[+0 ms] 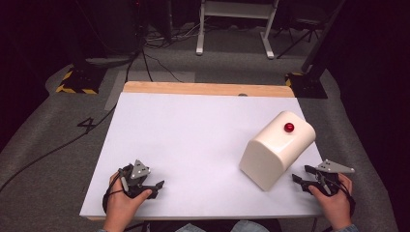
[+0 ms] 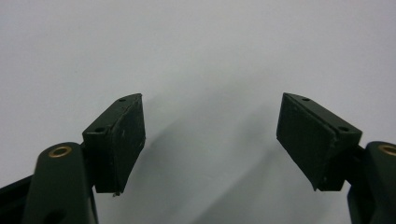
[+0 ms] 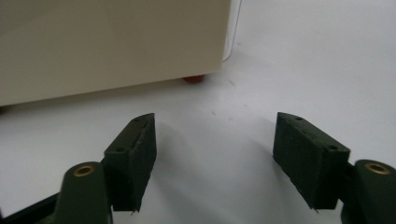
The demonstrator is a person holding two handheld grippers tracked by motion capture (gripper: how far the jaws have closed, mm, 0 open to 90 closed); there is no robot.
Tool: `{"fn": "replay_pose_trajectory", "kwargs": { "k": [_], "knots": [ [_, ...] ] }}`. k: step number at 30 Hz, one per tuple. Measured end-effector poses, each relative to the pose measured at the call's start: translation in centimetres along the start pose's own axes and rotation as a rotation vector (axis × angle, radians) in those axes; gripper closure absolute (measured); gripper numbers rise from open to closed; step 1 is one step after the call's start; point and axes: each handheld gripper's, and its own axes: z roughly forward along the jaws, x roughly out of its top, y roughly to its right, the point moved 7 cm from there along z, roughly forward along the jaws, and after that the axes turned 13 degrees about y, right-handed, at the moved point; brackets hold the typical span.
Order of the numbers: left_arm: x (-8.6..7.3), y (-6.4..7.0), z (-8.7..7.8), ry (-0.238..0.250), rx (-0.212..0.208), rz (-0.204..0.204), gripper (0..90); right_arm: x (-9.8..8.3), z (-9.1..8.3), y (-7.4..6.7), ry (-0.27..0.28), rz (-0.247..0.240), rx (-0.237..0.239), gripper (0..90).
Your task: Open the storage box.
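Sitting near the cream box [image 1: 276,150], the right gripper [image 1: 300,175] is gaping wide, gripping nothing. Left gripper [image 1: 158,186] is gaping empty too.

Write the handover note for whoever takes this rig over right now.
Left gripper: open, nothing between its jaws, low over the white table at its near left.
Right gripper: open, holding nothing, at the near right, just short of the cream box.
Cream box: stands on the table's right half, with a red knob on top and a small red foot under its near edge.
Done: nothing visibly handled yet.
Left: probably close in on the box with the right gripper; left is free to assist.
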Motion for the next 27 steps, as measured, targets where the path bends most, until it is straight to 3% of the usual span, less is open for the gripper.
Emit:
{"fn": "replay_pose_trajectory", "kwargs": {
  "k": [6,10,11,15,16,17,21,22,24,27],
  "knots": [
    [1.2,1.2,0.4,0.017,-0.038,-0.008,21.1,0.6,-1.9,-1.5,0.01,-0.03,0.052,43.2],
    [1.2,1.6,1.1,0.001,-0.029,0.022,21.3,0.9,-2.6,-2.5,0.022,-0.045,0.079,45.1],
    [1.1,1.7,1.6,-0.018,-0.032,0.037,21.9,1.1,-3.0,-3.3,0.029,-0.057,0.102,46.3],
    [0.7,1.5,2.1,-0.041,-0.027,0.034,22.5,1.7,-3.4,-4.7,0.046,-0.078,0.143,50.3],
    [0.4,1.3,2.2,-0.048,-0.023,0.018,22.6,2.2,-3.6,-5.6,0.07,-0.103,0.172,53.7],
    [0.4,1.3,2.2,-0.048,-0.023,0.018,23.1,2.2,-3.6,-5.6,0.07,-0.103,0.172,53.7],
    [0.1,1.1,2.1,-0.035,-0.005,0.016,24.8,3.3,-3.9,-8.9,0.106,-0.142,0.28,68.3],
    [0.1,1.1,2.1,-0.035,-0.005,0.016,24.7,3.3,-3.9,-8.9,0.106,-0.142,0.28,68.3],
    [0.0,1.1,2.1,-0.022,-0.006,0.019,24.6,3.8,-3.7,-10.9,0.103,-0.176,0.342,71.7],
    [-0.1,1.1,2.1,-0.012,-0.005,0.024,24.6,4.2,-3.4,-12.1,0.108,-0.2,0.372,71.3]
  ]
}}
